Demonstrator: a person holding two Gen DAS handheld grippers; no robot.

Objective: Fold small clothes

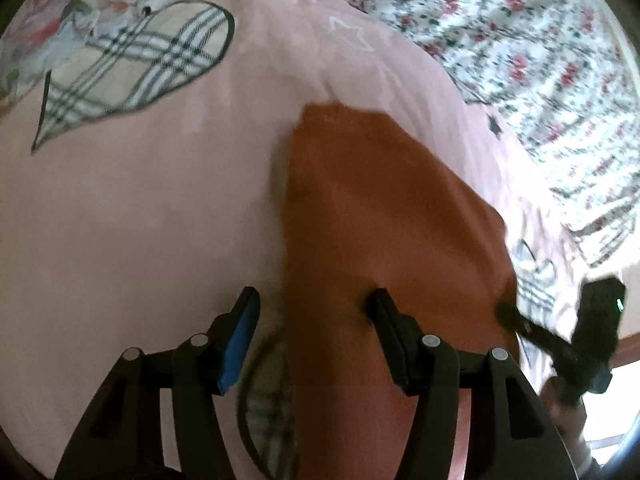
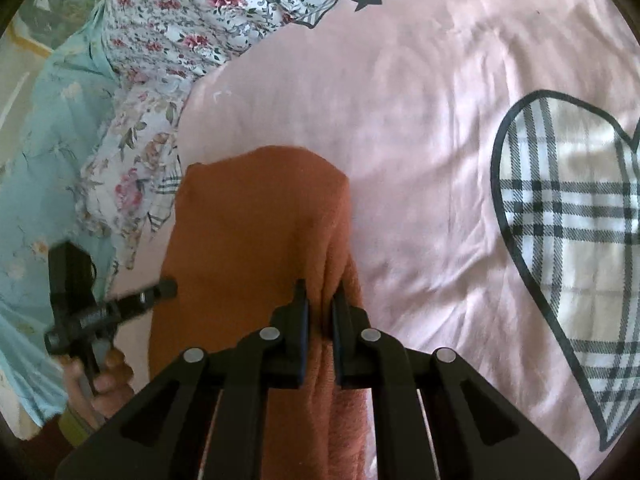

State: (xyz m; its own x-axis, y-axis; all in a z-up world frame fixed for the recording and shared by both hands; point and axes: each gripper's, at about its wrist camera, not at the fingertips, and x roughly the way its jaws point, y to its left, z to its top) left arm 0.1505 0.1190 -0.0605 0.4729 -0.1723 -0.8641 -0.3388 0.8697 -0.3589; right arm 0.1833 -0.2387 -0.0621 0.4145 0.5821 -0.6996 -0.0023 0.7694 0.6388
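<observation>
Where a pink bedspread [image 2: 400,120] with a plaid heart [image 2: 572,220] fills both views, a floral sheet [image 2: 168,12] lies far left. On it rests the rust-orange cloth [image 2: 248,232]. My right gripper [image 2: 320,296] pinches its right fold; my left gripper [image 1: 314,300] gapes, straddling its edge. Only the right view shows the pinch.

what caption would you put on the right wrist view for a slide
Right gripper pinches a fold of the rust-orange cloth on the pink heart-print bedspread.
</observation>
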